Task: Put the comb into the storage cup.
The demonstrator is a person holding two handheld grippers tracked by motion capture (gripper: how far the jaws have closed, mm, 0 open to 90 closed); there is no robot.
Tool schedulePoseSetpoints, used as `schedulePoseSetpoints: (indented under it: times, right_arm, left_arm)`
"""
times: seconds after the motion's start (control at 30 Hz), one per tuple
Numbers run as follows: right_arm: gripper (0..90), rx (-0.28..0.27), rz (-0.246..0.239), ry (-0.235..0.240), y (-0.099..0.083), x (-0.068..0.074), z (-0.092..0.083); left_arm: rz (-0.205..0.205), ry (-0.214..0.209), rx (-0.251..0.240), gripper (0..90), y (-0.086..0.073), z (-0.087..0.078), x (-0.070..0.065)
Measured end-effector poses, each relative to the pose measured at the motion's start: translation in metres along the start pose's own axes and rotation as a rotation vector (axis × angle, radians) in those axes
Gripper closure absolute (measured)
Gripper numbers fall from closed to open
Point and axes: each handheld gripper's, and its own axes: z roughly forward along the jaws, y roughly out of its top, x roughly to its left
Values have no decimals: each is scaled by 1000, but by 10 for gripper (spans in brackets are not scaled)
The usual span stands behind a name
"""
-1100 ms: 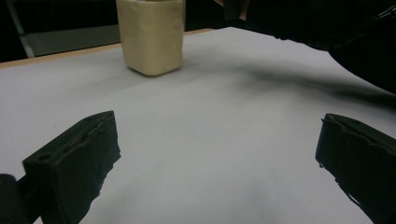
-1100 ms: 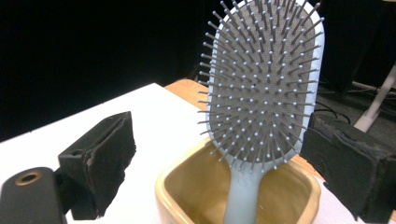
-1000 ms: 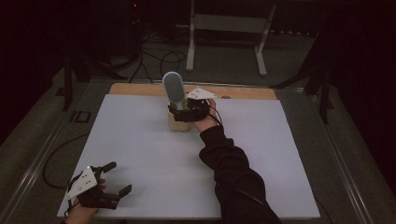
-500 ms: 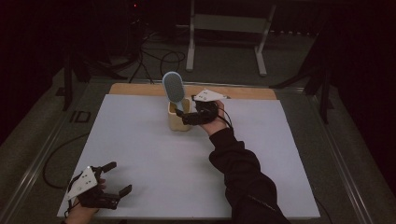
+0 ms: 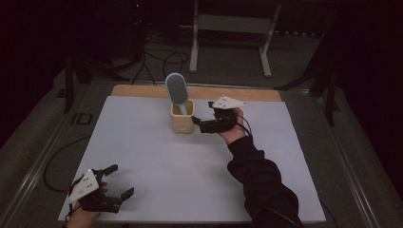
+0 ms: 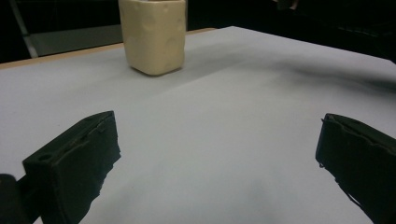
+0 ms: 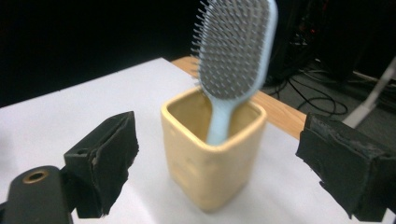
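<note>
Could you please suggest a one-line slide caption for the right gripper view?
Open right gripper faces a cream cup holding a blue hairbrush, handle down, on the white table.

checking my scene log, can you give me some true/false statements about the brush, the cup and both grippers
1. The blue hairbrush stands handle-down in the yellow cup. True.
2. The right gripper is shut on the cup. False: its jaws stand open, apart from the cup.
3. The left gripper is open near the table's front left corner. True.
4. The cup lies on its side. False: it stands upright.
</note>
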Motion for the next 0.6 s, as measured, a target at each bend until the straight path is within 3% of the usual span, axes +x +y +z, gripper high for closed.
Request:
schedulePoseSetpoints:
  times: [0.6]
  right_arm:
    - [112,23,23,-10,-44,-5,-54]
  left_arm:
    - [2,3,1,0,0,0,0]
